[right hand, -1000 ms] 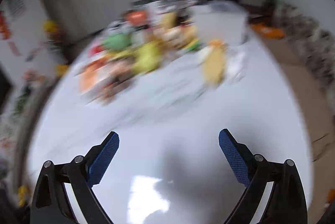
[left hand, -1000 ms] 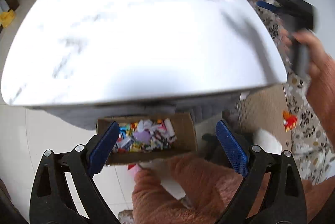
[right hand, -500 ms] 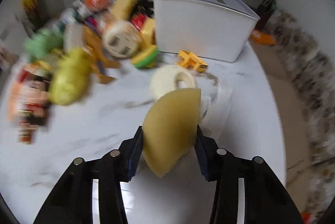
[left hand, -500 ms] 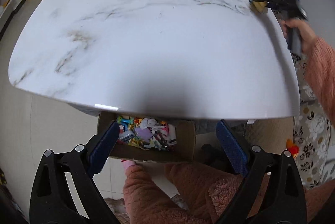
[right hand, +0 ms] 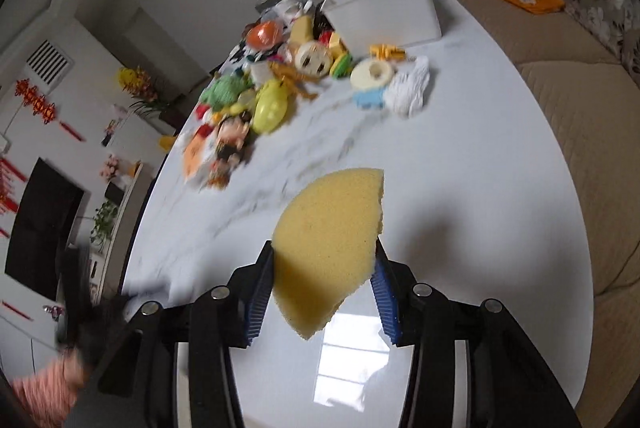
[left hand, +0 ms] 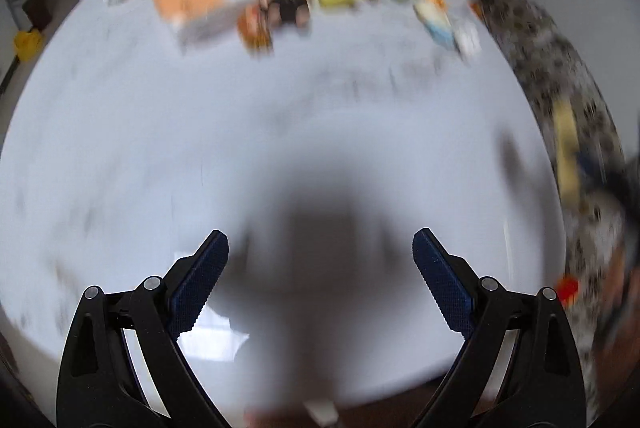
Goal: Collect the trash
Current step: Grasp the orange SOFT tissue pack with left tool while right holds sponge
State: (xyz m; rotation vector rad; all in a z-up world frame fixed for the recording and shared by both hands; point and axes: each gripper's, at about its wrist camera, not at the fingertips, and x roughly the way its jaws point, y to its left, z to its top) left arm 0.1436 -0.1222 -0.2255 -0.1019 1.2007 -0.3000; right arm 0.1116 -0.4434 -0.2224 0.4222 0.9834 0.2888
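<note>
One piece of yellow sponge [right hand: 332,244] is shown, shaped like a half disc with a straight cut edge on its right side and a rounded edge on the left; its surface is finely porous and matte. It is clamped between the two blue pads of the right gripper [right hand: 322,290], which presses on both of its sides, and it is held above the bare near part of a white marble-patterned table [right hand: 460,187].

At the far end of the table a cluster of small toys and scraps [right hand: 276,83] is gathered; they are too blurred and crowded to be counted. Beside them, one white rectangular box [right hand: 392,15], one cream ring-shaped toy [right hand: 372,73] and one crumpled white tissue [right hand: 408,89] can be made out.

In the left wrist view, the left gripper [left hand: 320,280] is seen with its two blue pads spread wide apart and nothing between them, above the same table, where its dark shadow is cast.
</note>
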